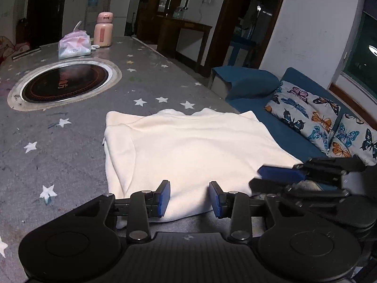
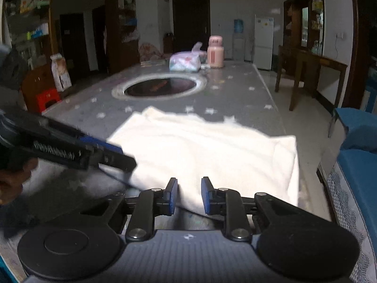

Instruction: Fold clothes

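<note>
Cream garment (image 1: 188, 151), folded into a rough rectangle, flat on the grey star-printed surface (image 1: 70, 160) at its near end, one side reaching the surface edge next to the blue sofa (image 1: 294, 136). Fabric mostly smooth, with a seam ridge and a tucked fold along the side away from the sofa, and a wavy far hem. Beyond the garment, a round black cooktop (image 1: 64, 83) set into the surface within a metal ring; nothing on it. Farther beyond the garment, near the far end, a pink lidded flask (image 1: 103, 29) upright, just beside a soft tissue pack (image 1: 74, 46); contents of the flask not visible. Left gripper (image 1: 189, 198) over the garment's near edge, blue pads (image 1: 165, 198) parted with cloth showing between them, nothing clamped. Right gripper (image 2: 189, 195) likewise at the near edge, toward the sofa side, pads parted moderately, nothing clamped; contact with the cloth not discernible. Wide bare stretch of surface between garment and cooktop, and on the garment's side away from the sofa. Butterfly cushions (image 1: 306, 115) on the sofa, well apart from the garment.
</note>
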